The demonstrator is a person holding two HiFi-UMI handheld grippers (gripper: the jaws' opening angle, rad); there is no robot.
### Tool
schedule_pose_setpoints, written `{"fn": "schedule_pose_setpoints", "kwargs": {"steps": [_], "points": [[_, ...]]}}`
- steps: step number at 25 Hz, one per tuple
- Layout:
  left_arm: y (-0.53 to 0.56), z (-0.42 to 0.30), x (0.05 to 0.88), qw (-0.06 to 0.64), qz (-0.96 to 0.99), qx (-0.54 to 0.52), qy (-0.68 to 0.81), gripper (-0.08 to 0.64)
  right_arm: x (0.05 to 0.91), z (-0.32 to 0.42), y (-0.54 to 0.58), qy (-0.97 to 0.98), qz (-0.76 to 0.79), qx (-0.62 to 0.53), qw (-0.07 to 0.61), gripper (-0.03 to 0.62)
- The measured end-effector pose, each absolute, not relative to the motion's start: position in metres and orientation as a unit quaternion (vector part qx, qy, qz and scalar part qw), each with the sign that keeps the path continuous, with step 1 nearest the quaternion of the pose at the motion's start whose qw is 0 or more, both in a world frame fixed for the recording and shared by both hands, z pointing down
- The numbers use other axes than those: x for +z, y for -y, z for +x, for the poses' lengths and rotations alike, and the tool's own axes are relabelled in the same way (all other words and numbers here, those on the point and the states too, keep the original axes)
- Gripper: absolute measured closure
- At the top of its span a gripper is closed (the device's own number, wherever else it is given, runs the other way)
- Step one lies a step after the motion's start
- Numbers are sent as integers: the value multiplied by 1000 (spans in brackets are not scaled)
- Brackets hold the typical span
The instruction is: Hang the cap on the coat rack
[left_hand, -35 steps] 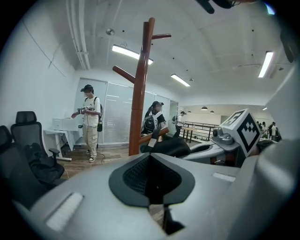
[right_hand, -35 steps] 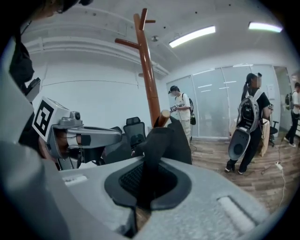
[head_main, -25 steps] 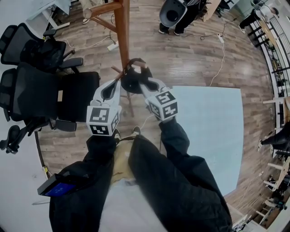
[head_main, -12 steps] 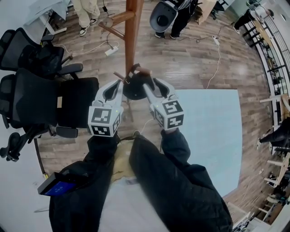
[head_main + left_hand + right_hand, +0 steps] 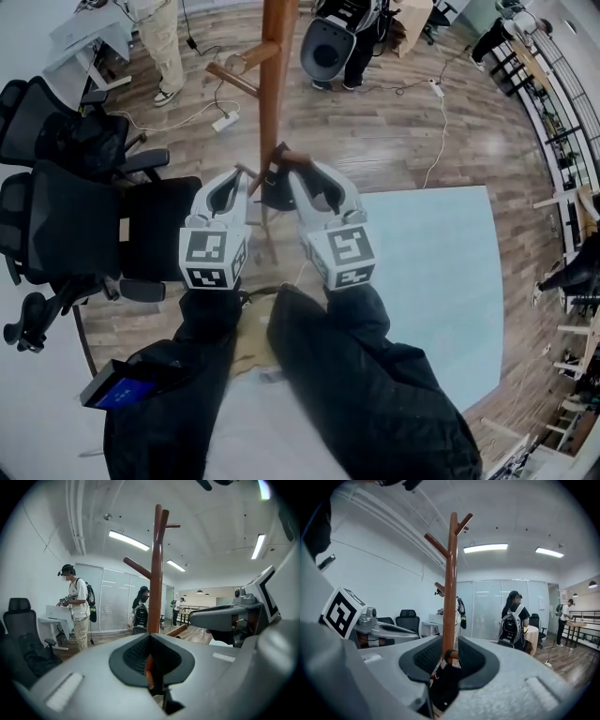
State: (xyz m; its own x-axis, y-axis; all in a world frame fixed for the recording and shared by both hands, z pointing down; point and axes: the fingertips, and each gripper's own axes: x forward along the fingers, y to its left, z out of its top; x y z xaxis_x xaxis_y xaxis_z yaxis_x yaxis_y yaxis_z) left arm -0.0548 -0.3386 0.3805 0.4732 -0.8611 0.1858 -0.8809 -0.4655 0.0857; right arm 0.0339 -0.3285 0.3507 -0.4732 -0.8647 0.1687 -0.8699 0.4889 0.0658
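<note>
Right gripper view: floppy black cap (image 5: 446,686) dangles off a peg of the coat rack (image 5: 450,573). My right gripper (image 5: 449,645) sits spread around it, jaws just narrowed a bit, not pinching.

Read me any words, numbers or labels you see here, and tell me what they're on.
No readable text.
Left cube and right cube: black-and-white square patterns only, no letters.
Blue device at the person's left side: too small to read.
</note>
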Motion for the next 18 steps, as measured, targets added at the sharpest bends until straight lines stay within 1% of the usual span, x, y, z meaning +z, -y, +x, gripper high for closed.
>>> {"fn": "schedule_pose_setpoints", "kwargs": {"steps": [2, 6, 7, 18], "points": [[340, -59, 378, 82, 851, 54, 516, 557, 350, 36, 329, 856, 511, 11, 83, 518], [342, -67, 374, 77, 846, 49, 525, 557, 348, 30, 330, 857, 510, 6, 74, 565], [342, -69, 373, 75, 846, 48, 526, 557, 346, 26, 330, 859, 507, 2, 69, 591], [347, -65, 361, 53, 847, 35, 528, 557, 346, -12, 339, 855, 517, -4, 24, 592]]}}
